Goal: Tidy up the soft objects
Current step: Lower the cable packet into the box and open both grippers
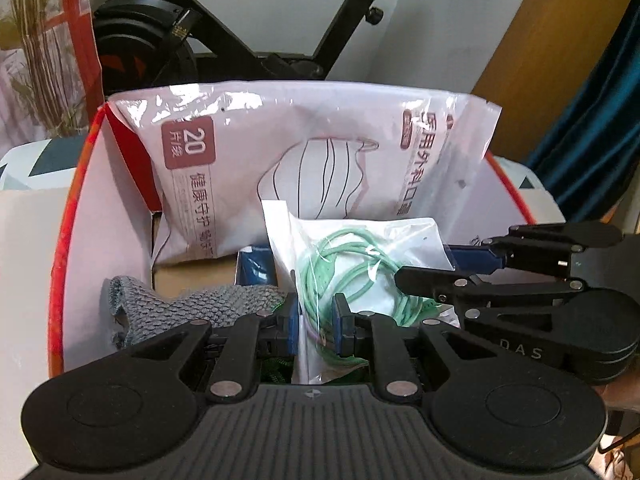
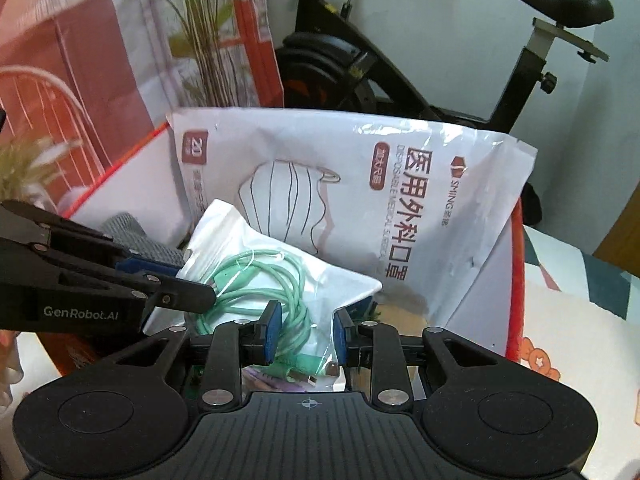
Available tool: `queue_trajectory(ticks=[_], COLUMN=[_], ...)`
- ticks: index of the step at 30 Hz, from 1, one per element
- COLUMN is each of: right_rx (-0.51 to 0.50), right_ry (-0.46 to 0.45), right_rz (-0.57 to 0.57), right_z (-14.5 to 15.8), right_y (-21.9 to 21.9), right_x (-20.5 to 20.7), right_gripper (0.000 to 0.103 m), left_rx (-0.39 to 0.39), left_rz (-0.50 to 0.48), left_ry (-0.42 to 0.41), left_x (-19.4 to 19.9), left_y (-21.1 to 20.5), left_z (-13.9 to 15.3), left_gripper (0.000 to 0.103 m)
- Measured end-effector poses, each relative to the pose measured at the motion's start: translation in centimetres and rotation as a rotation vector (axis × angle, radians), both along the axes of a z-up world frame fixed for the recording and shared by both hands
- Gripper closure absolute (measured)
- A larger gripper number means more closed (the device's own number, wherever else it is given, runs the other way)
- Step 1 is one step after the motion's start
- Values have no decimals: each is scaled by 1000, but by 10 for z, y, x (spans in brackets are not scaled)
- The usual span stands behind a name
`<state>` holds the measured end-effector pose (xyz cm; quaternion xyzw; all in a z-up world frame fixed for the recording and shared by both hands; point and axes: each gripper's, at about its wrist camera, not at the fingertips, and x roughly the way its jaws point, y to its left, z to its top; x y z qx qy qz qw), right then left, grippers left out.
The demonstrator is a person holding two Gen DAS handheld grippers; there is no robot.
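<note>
Behind the red-rimmed box [image 1: 64, 240] stands an exercise bike [image 1: 224, 32].

I see a red-rimmed box [image 1: 66, 240] with white inner walls as the carrier. Inside it, a large white mask packet [image 1: 320, 160] leans upright against the far wall; a clear bag of green cable [image 1: 360, 264] stands before it, beside a grey knitted cloth [image 1: 208, 304]. Its brown floor [image 1: 192, 276] shows between them.
</note>
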<state>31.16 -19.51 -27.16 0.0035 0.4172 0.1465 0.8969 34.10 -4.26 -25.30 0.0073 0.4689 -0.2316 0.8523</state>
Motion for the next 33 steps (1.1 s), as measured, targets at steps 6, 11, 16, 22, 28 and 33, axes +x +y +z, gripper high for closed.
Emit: queue_trajectory(ticks=[6, 11, 16, 22, 28, 33], right_rx=[-32, -53, -48, -44, 8, 41], right_ry=[72, 87, 74, 1, -115, -231], right_rz=[2, 1, -21, -64, -75, -78], right_z=[-6, -8, -7, -1, 18, 37], right_y=[5, 8, 6, 2, -7, -14], right_x=[8, 11, 9, -4, -33, -62], right_gripper=[79, 78, 77, 72, 49, 24], left_rx=[18, 32, 56, 79, 68, 51], left_rz=[-7, -4, -5, -4, 9, 65], left_ry=[5, -13, -46, -109, -209, -306], left_x=[0, -1, -10, -26, -48, -70], left_y=[-1, -8, -12, -5, 11, 26], left_z=[-7, -8, -2, 12, 37, 56], left_gripper=[84, 82, 75, 70, 50, 11])
